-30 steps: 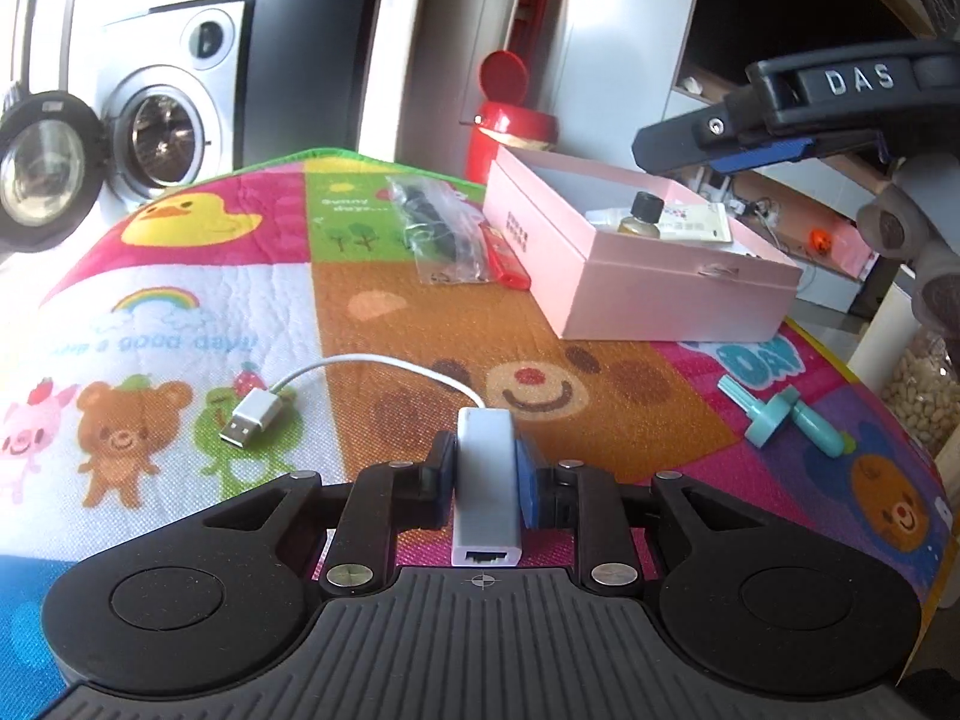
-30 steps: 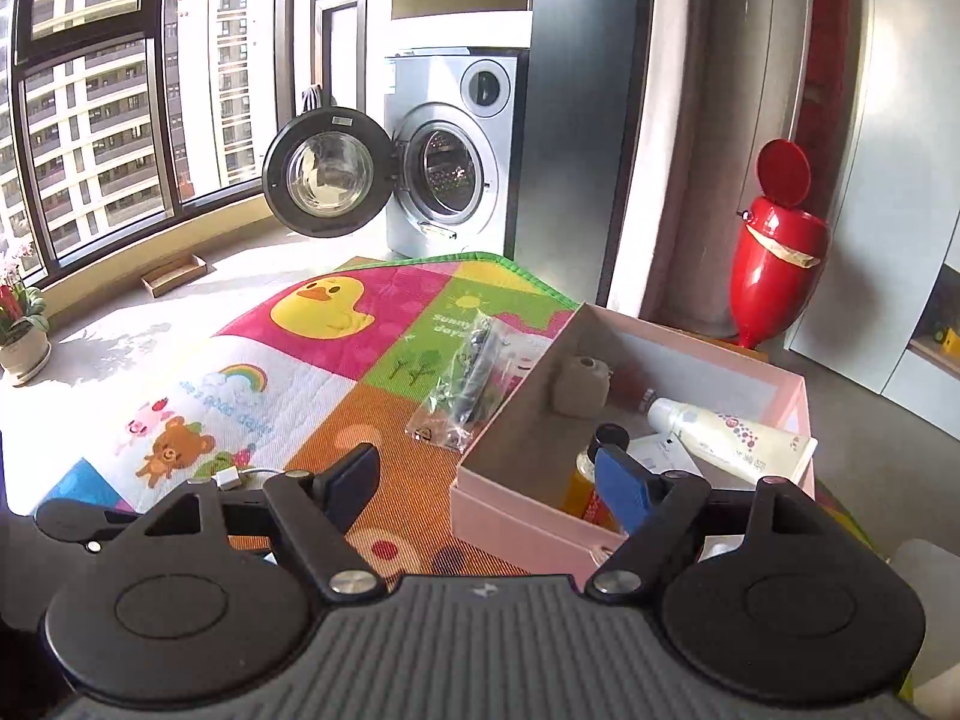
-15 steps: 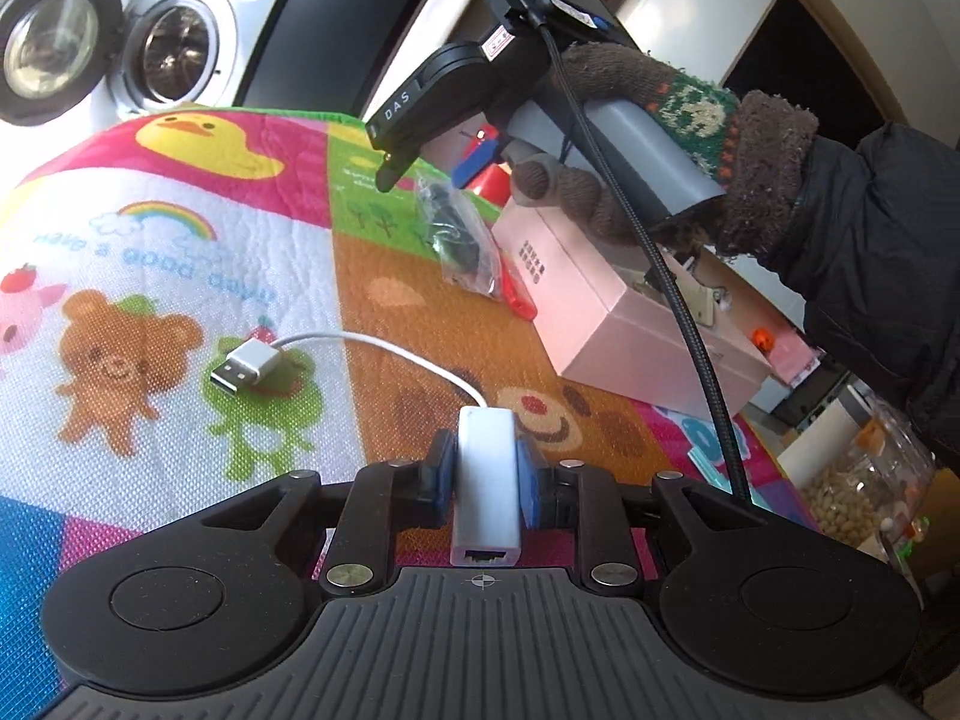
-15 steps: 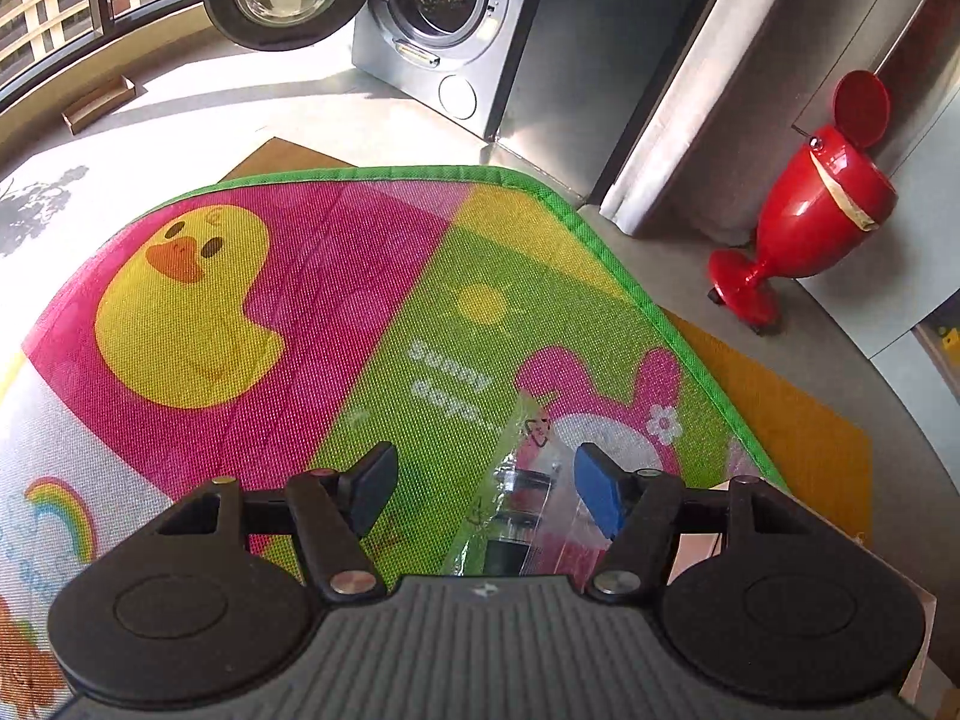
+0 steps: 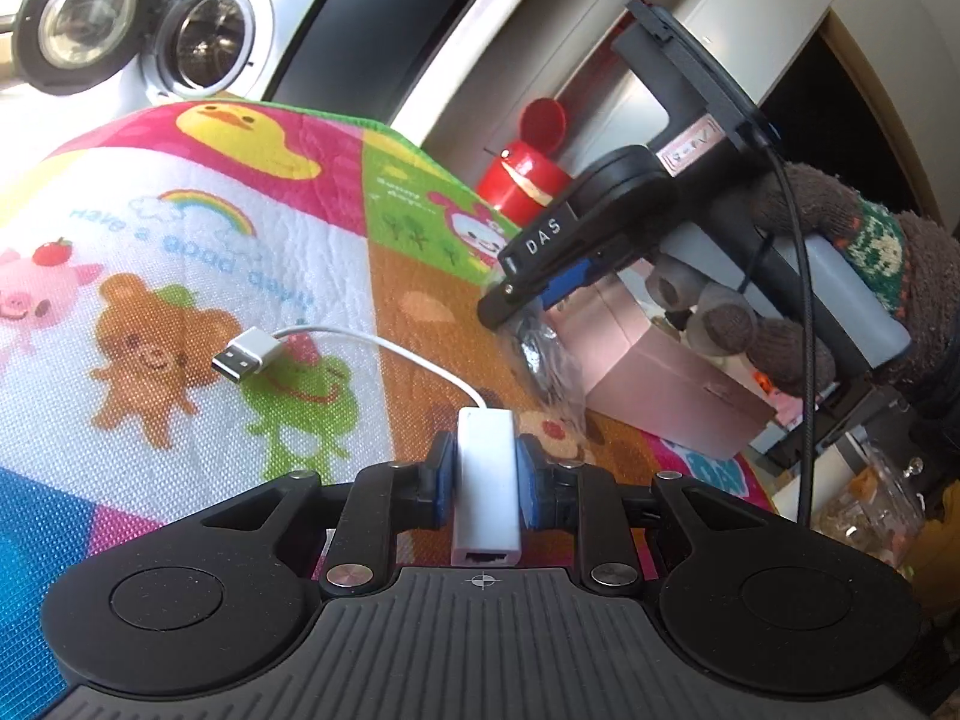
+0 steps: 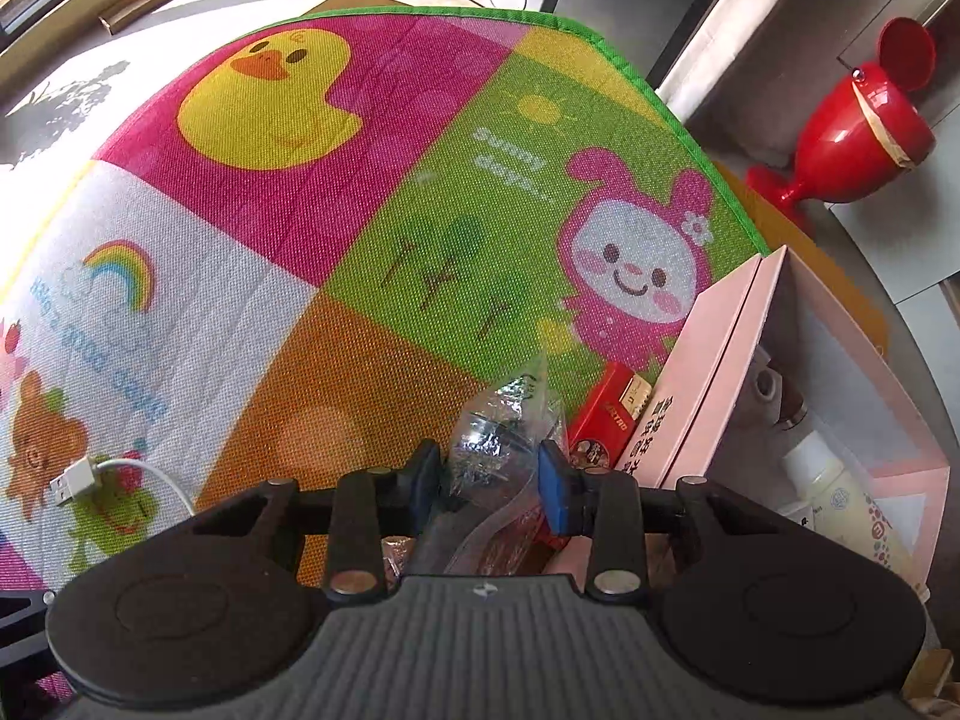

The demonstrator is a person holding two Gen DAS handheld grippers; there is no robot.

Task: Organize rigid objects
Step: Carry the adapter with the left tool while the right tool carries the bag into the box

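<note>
- L wrist view, upper left: washing machine, door open.
- Centre-left: USB plug lies on play mat; white cable runs from it to white adapter.
- Lower centre: left gripper nearly closed, pads clamped on both sides of adapter; adapter's port end faces camera.
- Right of centre: right gripper tipped down onto clear plastic bag, just beside pink box; gloved hand holds it.
- R wrist view, lower centre: right gripper jaws closing, bag between pads, both pads touching the plastic.
- Right of bag: red packet on mat, against box wall.
- Far right: box open, white bottle inside.
</note>
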